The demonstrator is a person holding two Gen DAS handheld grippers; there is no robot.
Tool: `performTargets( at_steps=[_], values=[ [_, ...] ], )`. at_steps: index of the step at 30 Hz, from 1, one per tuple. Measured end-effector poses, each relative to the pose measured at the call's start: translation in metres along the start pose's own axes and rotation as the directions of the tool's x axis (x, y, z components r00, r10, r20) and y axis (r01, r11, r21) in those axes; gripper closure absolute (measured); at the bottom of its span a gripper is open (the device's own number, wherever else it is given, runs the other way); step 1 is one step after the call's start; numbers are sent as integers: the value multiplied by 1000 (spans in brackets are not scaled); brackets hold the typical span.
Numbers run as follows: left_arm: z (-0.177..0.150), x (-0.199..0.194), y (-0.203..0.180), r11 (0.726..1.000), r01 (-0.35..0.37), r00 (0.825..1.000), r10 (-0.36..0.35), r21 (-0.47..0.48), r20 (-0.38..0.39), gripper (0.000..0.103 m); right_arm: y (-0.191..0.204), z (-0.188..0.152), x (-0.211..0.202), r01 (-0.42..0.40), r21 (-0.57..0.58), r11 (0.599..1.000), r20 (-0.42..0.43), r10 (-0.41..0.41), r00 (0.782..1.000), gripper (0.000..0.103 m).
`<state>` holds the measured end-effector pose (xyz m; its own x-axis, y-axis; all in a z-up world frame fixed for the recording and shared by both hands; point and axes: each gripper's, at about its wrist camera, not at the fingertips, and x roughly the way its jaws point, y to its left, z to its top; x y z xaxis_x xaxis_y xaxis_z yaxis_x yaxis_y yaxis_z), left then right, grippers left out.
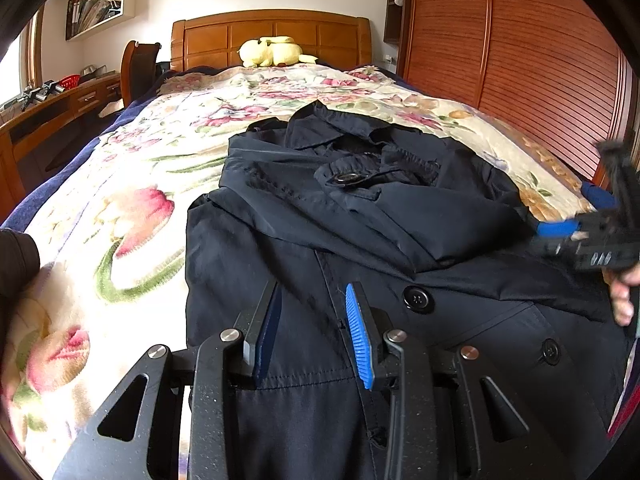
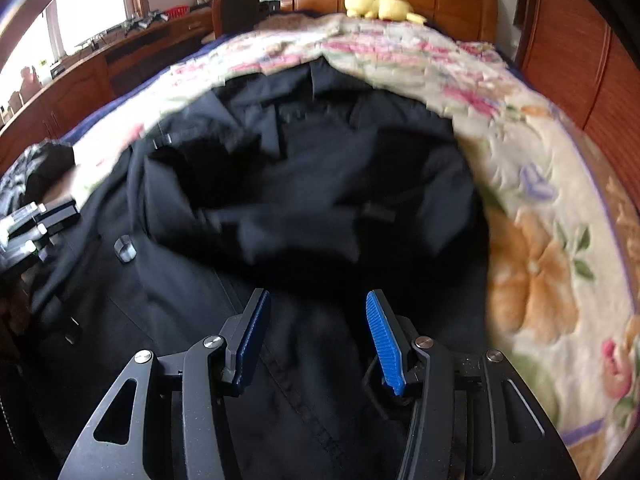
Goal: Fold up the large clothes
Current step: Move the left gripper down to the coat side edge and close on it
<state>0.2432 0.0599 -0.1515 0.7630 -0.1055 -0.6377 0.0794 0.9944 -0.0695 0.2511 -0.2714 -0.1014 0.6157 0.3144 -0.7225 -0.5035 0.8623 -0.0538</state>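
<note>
The left gripper [image 1: 314, 300] hovers with its blue-padded fingers [image 1: 359, 336] apart, nothing pinched between them; the front placket of the dark navy coat [image 1: 360, 240] runs beneath the gap, near the foot edge of the bed. The right gripper [image 2: 316, 312] is likewise released, its fingers [image 2: 384, 340] standing wider, with only coat fabric below and no cloth caught between the pads. From the left wrist view it appears blurred at the coat's right side, a hand [image 1: 622, 292] behind it. The coat lies spread on the floral blanket [image 1: 120, 200], buttons [image 1: 418, 299] up, its sleeves folded in across the chest and its collar toward the wooden headboard [image 1: 272, 40]. A yellow plush toy [image 1: 272, 51] sits at the head edge. A slatted wooden wardrobe [image 1: 520, 60] flanks the bed's right side.
</note>
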Motion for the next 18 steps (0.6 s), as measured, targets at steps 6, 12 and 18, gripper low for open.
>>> performTargets(
  at_steps=[6,12,18],
  values=[
    [0,2,-1,1000,17,1000,-17,-2,-14,68,-9,-9,26,-54,60,997,54,50,997,50],
    [24,2,-4,1000,25,999,-26,-7,-30,68,-8,-5,32,-70,71,995,73,65,995,49],
    [80,6,-37,994,14,999,-10,108,-33,68,-9,-12,32,-76,70,995,79,70,994,49]
  ],
)
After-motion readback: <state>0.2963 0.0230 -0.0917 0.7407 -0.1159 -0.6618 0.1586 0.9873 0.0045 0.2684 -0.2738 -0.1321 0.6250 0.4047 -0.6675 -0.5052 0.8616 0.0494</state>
